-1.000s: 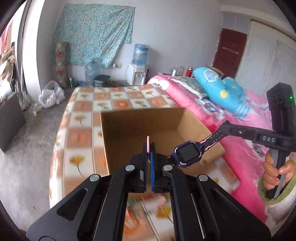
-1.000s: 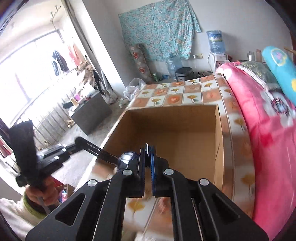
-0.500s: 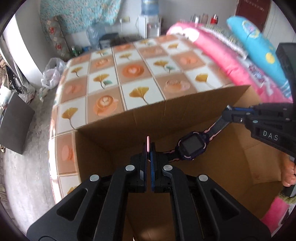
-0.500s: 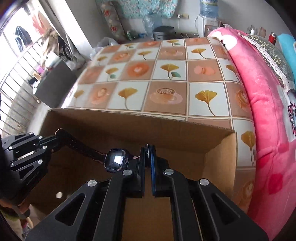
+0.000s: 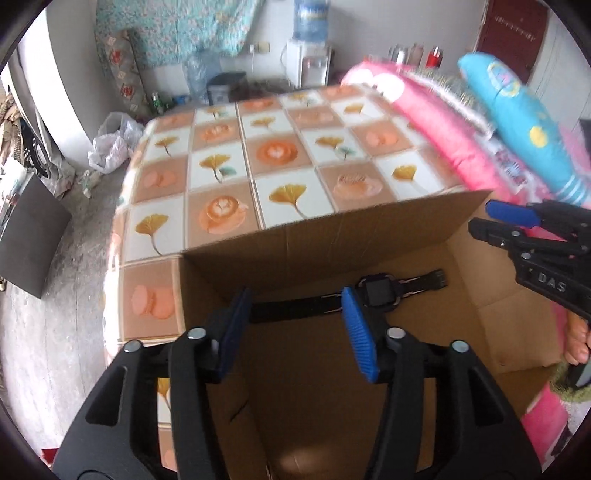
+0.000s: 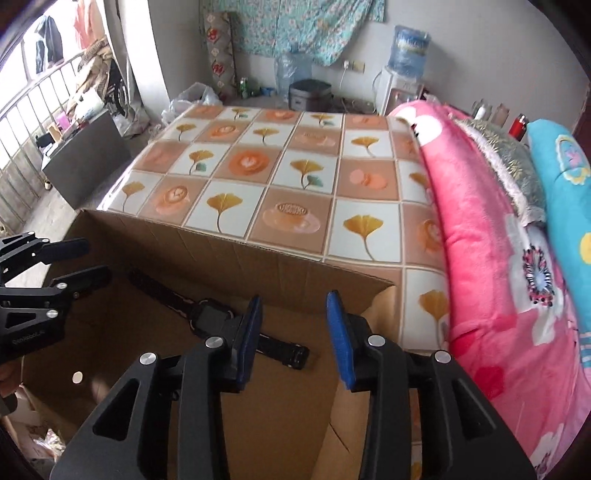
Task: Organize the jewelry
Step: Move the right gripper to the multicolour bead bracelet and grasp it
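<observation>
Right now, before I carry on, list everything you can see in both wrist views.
watch: one, dark face and strap, lying flat inside the box, free of both grippers
cardboard box: one, brown, open top, on the tiled cloth
tiled cloth: one, orange and white leaf print, beyond the box
pink blanket: one, pink with flowers, beside the cloth
blue pillow: one, turquoise, on the blanket
water dispenser: one, white with a blue bottle, by the far wall
floral cloth: one, teal, hung on the wall
plastic bag: one, white, on the floor
left gripper: black with blue pads, jaws just opened, nothing between them
right gripper: black with blue pads, jaws just opened, nothing between them
</observation>
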